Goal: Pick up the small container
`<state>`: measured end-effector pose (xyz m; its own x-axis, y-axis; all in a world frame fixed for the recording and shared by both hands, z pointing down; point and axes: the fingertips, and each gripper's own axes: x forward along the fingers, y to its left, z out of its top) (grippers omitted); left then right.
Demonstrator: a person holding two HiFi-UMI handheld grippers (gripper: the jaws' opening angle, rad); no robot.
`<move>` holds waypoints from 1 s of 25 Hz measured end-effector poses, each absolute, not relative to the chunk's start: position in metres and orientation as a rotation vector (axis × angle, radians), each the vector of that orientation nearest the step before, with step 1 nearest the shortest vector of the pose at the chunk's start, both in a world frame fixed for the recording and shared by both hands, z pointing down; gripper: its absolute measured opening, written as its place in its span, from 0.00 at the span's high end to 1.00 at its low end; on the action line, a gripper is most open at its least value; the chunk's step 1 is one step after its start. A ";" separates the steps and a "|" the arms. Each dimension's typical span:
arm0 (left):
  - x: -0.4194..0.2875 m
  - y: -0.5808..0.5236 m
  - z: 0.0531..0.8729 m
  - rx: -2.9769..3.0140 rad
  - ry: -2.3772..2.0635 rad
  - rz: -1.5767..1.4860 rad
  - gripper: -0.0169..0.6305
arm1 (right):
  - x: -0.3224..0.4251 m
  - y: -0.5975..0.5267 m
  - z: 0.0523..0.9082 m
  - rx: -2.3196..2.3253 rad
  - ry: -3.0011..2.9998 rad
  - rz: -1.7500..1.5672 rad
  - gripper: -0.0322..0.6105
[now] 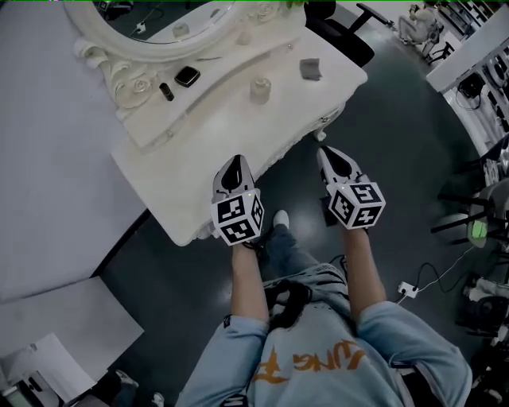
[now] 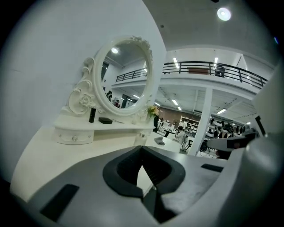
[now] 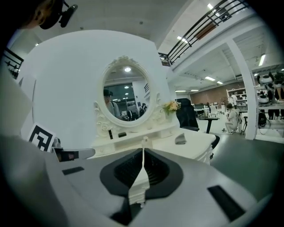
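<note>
Both shut, empty — left gripper [image 1: 235, 162], right gripper [image 1: 327, 152] — head view alone shows small container [image 1: 260, 87] whole.

On the dressing table [image 1: 199, 187] we find the small container [image 1: 260, 87], a cloth [image 1: 310, 69] to its right, and the mirror [image 1: 159, 16] behind it at the left.

White vanity table [image 1: 199, 159], oval mirror [image 3: 126, 95], dark glossy floor [image 1: 398, 135]; black office chair [image 1: 342, 32]

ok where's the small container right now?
In the head view the small container stands on the white dressing table, between the black case to its left and the grey cloth to its right.
</note>
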<state>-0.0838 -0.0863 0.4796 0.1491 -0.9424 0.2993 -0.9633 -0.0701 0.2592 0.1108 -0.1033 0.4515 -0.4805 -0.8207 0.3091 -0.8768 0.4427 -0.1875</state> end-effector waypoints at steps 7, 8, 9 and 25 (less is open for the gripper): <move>-0.066 -0.176 0.472 2.034 -1.871 0.112 0.94 | 0.142 -0.201 0.450 1.519 -2.552 0.540 0.90; -0.064 -0.187 0.466 2.039 -1.884 0.114 0.94 | 0.143 -0.214 0.447 1.517 -2.568 0.543 0.90; -0.061 -0.197 0.460 2.051 -1.893 0.117 0.94 | 0.144 -0.225 0.443 1.515 -2.586 0.545 0.90; -0.055 -0.259 0.468 2.046 -1.913 0.251 0.94 | 0.111 -0.295 0.452 1.321 -2.694 0.558 0.90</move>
